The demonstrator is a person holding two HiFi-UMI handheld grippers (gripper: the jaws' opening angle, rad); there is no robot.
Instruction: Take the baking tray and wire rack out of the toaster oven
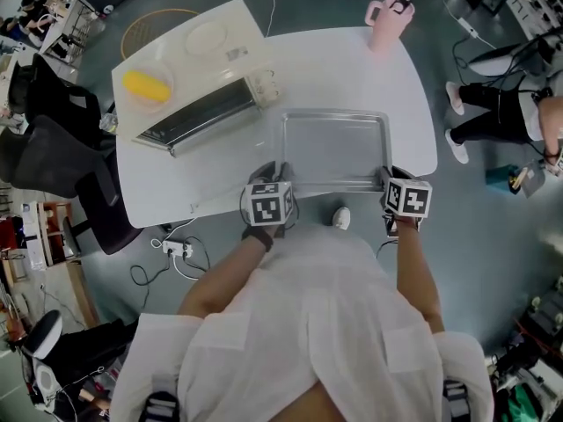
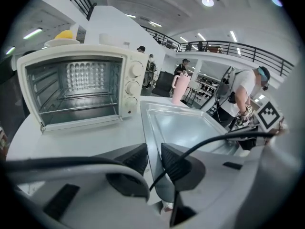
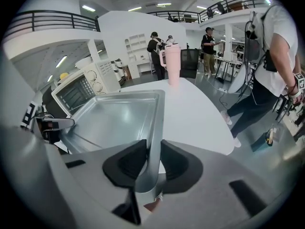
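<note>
Grippers first: our left gripper (image 2: 154,157) and right gripper (image 3: 151,159) each clamp the near rim of the baking tray (image 1: 334,148). It's out of the toaster oven (image 1: 189,86), over the tabletop (image 1: 352,69). Next we set it down, let go, then fetch the wire rack (image 2: 76,105), apparently still inside.

Bright ceiling lights (image 2: 207,2) give soft shadows; fisheye edges bend, corners go dark.

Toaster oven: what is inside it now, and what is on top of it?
Inside the toaster oven, only a wire rack sits low. On top: a yellow thing in a dish and a plate. The floor under the rack is unclear.
</note>
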